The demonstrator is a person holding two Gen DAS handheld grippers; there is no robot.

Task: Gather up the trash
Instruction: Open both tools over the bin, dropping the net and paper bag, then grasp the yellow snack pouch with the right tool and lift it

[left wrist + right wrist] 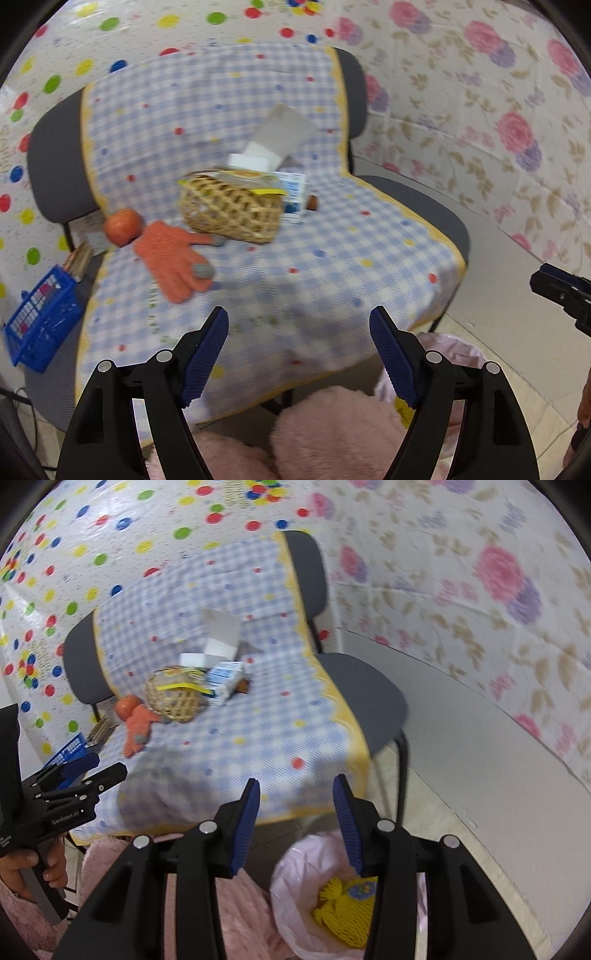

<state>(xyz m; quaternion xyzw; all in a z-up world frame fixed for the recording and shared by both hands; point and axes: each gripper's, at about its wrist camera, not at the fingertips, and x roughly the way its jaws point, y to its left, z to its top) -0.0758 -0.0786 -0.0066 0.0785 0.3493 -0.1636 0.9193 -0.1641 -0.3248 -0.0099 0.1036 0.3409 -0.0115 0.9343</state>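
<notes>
My left gripper hangs open and empty over the front edge of a chair draped in a blue checked cloth. On the seat lies a wicker basket with paper wrappers in it, a blue-and-white carton and an open white box behind. My right gripper stands partly open with nothing between its fingers, above a bin lined with a pink bag that holds a yellow foam net. The bin's pink bag also shows by the chair's front right corner.
An orange-red fruit and an orange glove lie left of the basket. A blue plastic crate sits on the floor at the left. Pink fluffy fabric fills the foreground. Patterned sheets cover the walls behind.
</notes>
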